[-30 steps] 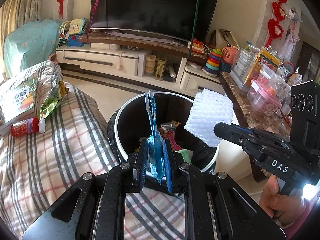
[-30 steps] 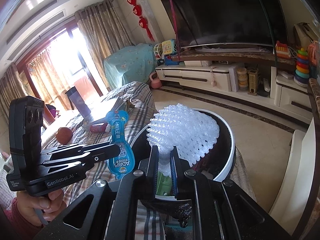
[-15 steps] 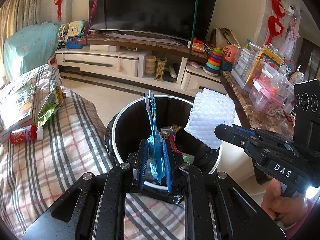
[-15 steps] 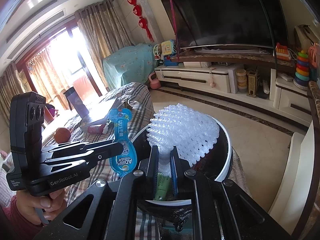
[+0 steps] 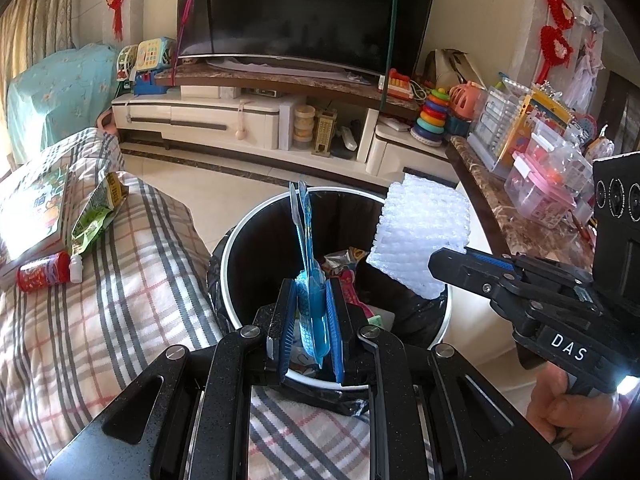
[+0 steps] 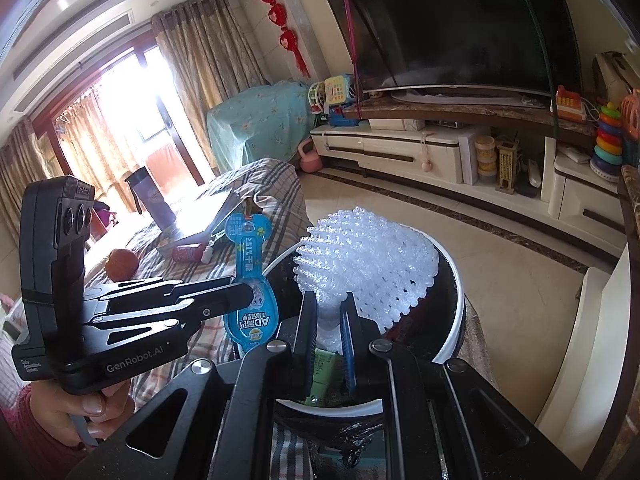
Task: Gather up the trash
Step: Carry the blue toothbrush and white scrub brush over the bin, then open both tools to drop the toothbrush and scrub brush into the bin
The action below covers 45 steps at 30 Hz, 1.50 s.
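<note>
Over the bin [image 5: 240,240]: left tongs [image 5: 310,320] clenching blue packet [image 5: 306,240] (right tongs [image 6: 329,328], foam net [image 6: 368,264]).

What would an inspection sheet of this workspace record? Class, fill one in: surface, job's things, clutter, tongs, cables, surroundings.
Surface: plaid cloth covers it.
Job's things: blue packet and white foam net held over the black-lined bin, trash already inside.
Clutter: green snack bag, red bottle, book on the cloth.
Tongs: left tongs shut on the packet; right tongs shut on the net.
Cables: nothing seen.
Surroundings: television, toys, curtains.
</note>
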Available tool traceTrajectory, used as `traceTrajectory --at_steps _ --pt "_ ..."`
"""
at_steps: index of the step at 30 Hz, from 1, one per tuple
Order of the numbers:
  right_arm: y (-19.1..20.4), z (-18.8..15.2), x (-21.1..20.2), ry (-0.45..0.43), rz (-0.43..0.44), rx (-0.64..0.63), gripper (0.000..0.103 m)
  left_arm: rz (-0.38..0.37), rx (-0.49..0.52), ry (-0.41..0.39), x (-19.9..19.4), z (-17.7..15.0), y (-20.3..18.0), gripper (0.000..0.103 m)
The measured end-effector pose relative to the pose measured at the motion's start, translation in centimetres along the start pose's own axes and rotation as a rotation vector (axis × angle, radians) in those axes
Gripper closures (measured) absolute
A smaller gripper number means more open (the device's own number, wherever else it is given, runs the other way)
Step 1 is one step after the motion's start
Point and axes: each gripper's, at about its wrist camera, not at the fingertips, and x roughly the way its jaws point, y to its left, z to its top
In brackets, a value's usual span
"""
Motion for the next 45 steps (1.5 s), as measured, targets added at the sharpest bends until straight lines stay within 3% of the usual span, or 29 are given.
traceTrajectory --at_steps 36,38,39,40,42,45 --pt "-0.4 0.8 2.5 0.097 -0.043 0.011 0.087 0.005 -0.015 0.067 2.7 0.3 0.5 0.088" --pt "-0.4 0.8 2.7 0.103 -0.041 0.008 0.086 0.012 -0.020 0.073 2.7 0.3 0.6 0.081" --pt "-0.5 0.8 2.7 0.109 -0.042 0.010 0.079 0.016 -0.027 0.078 2.6 0.3 0.7 0.061" --pt "-0.5 0.8 2.7 0.112 -0.038 0.014 0.062 0.026 -0.035 0.065 2.3 0.1 0.9 0.041" --pt "-0.4 0.7 2.2 0.102 -0.024 0.020 0.044 0.047 -0.046 0.038 1.4 -0.3 1.3 0.034" --pt "-0.2 0.4 1.4 0.090 -0.015 0.028 0.043 0.052 -0.067 0.027 0.3 -1.0 2.0 0.033"
